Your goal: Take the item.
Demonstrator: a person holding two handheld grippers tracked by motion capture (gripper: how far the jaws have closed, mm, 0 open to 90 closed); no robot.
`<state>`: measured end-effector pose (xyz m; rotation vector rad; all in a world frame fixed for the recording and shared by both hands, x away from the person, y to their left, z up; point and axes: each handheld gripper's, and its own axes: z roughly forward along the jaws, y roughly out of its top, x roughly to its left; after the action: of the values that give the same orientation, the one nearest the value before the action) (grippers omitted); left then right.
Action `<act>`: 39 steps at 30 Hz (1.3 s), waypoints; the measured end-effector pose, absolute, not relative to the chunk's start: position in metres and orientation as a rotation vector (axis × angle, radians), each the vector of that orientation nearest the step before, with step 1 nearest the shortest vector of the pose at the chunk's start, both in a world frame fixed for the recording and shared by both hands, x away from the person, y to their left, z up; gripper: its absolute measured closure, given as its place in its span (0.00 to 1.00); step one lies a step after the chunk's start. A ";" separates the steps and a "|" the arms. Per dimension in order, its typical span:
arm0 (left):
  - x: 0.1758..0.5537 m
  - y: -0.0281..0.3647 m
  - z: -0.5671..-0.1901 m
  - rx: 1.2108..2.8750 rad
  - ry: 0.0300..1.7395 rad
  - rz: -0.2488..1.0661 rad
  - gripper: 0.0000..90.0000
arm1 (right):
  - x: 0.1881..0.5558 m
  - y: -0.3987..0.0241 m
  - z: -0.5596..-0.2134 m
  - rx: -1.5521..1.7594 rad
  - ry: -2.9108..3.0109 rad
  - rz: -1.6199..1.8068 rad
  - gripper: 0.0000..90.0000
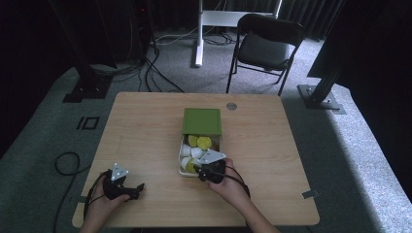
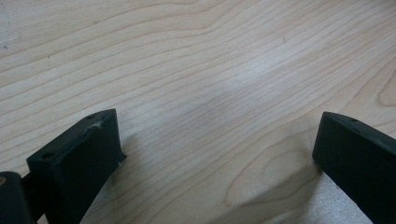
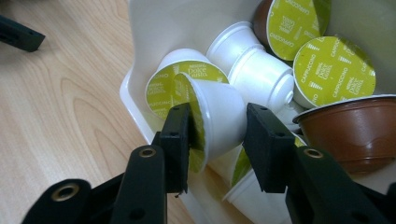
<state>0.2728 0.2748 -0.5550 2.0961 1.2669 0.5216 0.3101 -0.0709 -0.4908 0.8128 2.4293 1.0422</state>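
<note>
In the box point(image 3: 140, 28), the right gripper point(image 3: 217, 140) clamps a white capsule point(image 3: 219, 116), judged light, smooth and crushable, across lid and base, while the left gripper point(image 2: 215, 154) stands apart, empty.

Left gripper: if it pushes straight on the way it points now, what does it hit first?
Probably just the table. In its own view the left gripper has open jaws angled down at bare wood, with nothing between or ahead of them. In the high view it sits apart from the box.

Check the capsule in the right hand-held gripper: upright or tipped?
Tipped. The white capsule lies on its side in the box, green foil lid against one jaw, base against the other; the right hand-held gripper is shut on it.
</note>
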 end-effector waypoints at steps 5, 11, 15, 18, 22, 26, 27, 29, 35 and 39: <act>0.273 0.275 -0.555 2.095 1.267 0.521 0.02 | 0.311 -0.075 -0.485 0.824 2.426 1.076 0.71; 0.273 0.275 -0.555 2.095 1.267 0.521 0.02 | 0.312 -0.083 -0.478 0.843 2.397 1.115 0.72; 0.273 0.275 -0.555 2.096 1.266 0.523 0.02 | 0.313 -0.087 -0.471 0.838 2.383 1.136 0.72; 0.273 0.275 -0.555 2.099 1.266 0.521 0.02 | 0.313 -0.090 -0.465 0.841 2.365 1.157 0.72; 0.273 0.275 -0.555 2.098 1.266 0.520 0.02 | 0.313 -0.095 -0.456 0.857 2.330 1.210 0.72; 0.273 0.275 -0.555 2.097 1.267 0.520 0.02 | 0.314 -0.100 -0.445 0.860 2.302 1.243 0.72; 0.273 0.275 -0.555 2.095 1.267 0.521 0.02 | 0.314 -0.102 -0.442 0.850 2.295 1.243 0.72; 0.273 0.275 -0.555 2.096 1.267 0.521 0.02 | 0.315 -0.105 -0.437 0.857 2.274 1.261 0.72; 0.273 0.275 -0.555 2.097 1.267 0.519 0.02 | 0.318 -0.116 -0.422 0.877 2.226 1.283 0.72; 0.273 0.275 -0.555 2.097 1.267 0.520 0.02 | 0.323 -0.125 -0.415 0.894 2.185 1.297 0.72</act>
<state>0.2727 0.2749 -0.5549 2.0974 1.2671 0.5195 0.3227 -0.1251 -0.4145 0.8935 2.1845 1.2967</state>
